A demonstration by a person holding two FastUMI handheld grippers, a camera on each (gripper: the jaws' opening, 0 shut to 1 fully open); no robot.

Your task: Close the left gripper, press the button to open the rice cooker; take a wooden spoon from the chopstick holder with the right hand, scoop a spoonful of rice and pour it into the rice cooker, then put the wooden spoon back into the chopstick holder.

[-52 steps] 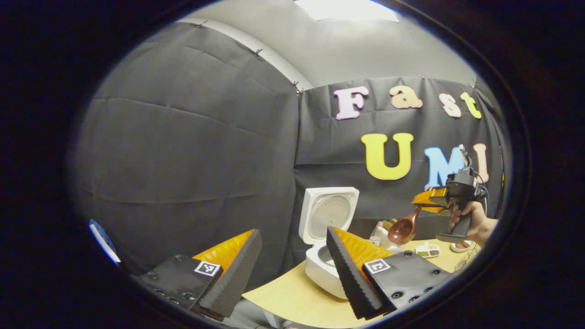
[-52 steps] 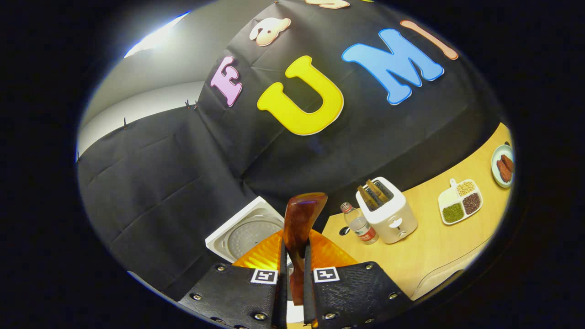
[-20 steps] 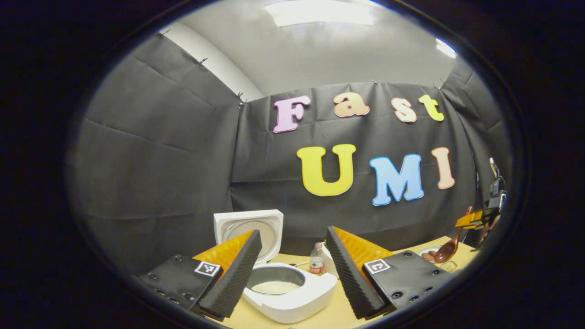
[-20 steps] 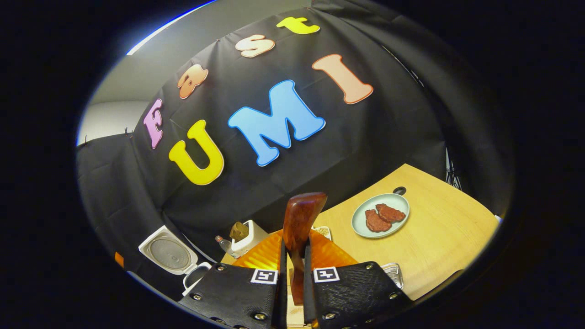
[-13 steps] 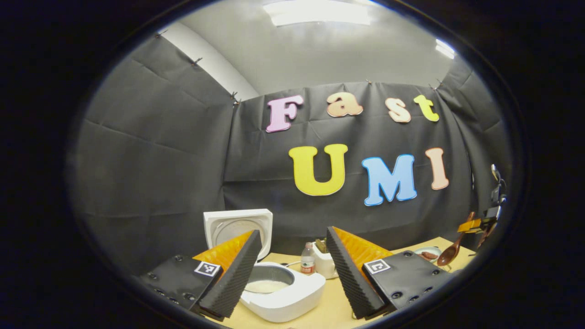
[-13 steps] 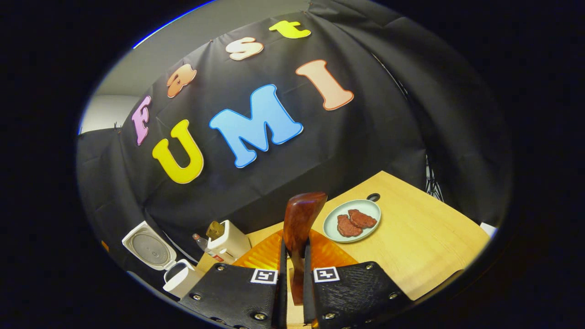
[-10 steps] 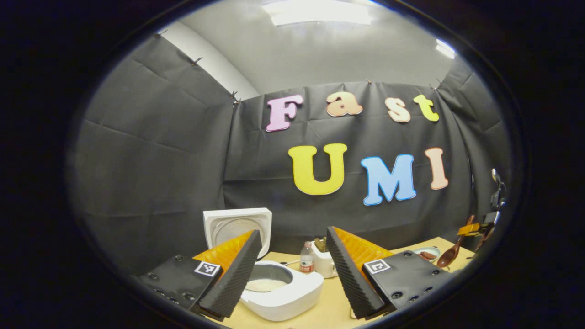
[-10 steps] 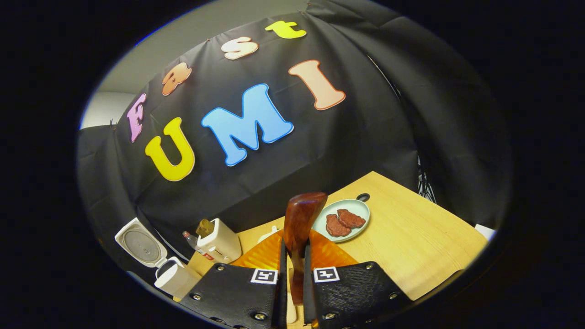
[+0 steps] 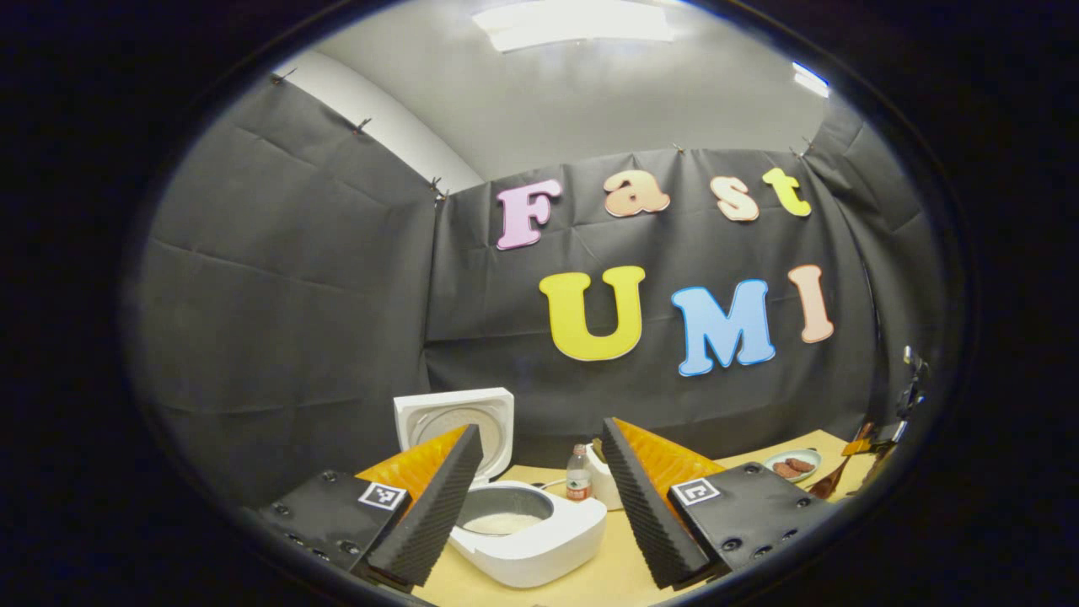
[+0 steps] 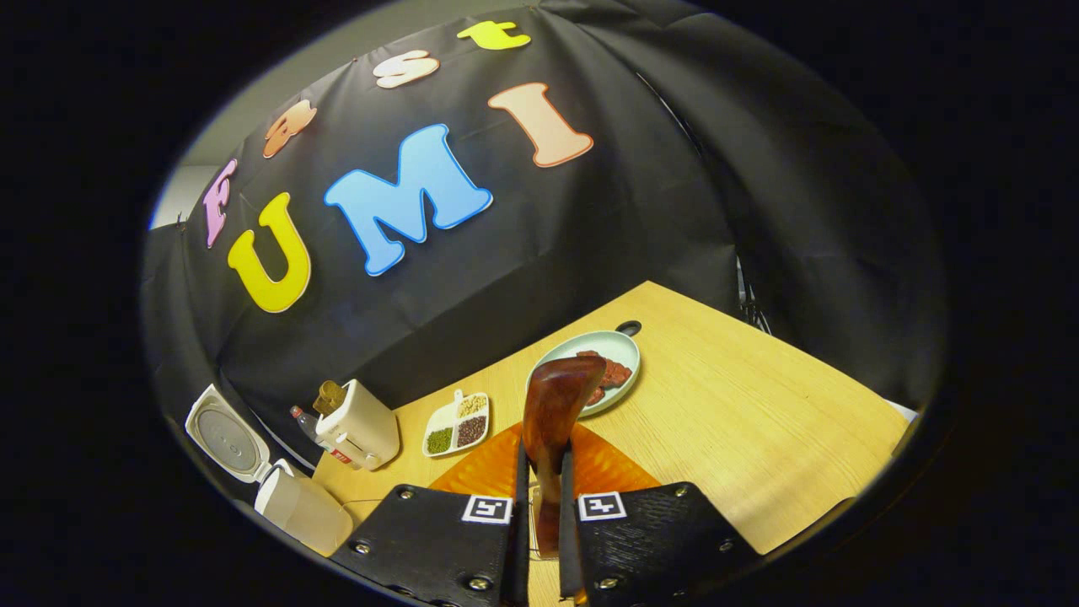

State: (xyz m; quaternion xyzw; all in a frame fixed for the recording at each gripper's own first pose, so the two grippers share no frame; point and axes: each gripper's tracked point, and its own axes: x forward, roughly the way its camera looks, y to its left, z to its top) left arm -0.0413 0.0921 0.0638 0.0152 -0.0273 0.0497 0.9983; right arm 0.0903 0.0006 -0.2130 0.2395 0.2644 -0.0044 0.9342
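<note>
Two steps look done, since the rice cooker (image 9: 514,527) sits open and the right gripper (image 10: 539,497) fingers clamp the wooden spoon (image 10: 552,413) above the desk (image 10: 759,438); next comes scooping rice, while the left gripper (image 9: 539,497) idles wide apart, empty.

The glossy reddish-brown wooden spoon (image 10: 552,413) shows darker streaks of grain. The open white plastic rice cooker (image 9: 527,539) has a grey metal inner pot holding pale rice. The light wood-grain surface (image 10: 759,438) is honey yellow. A round pale green plate (image 10: 620,350) carries reddish-brown pieces. The white divided dish (image 10: 457,424) holds green, tan and dark brown grains. The boxy chopstick holder (image 10: 364,434) is cream.
</note>
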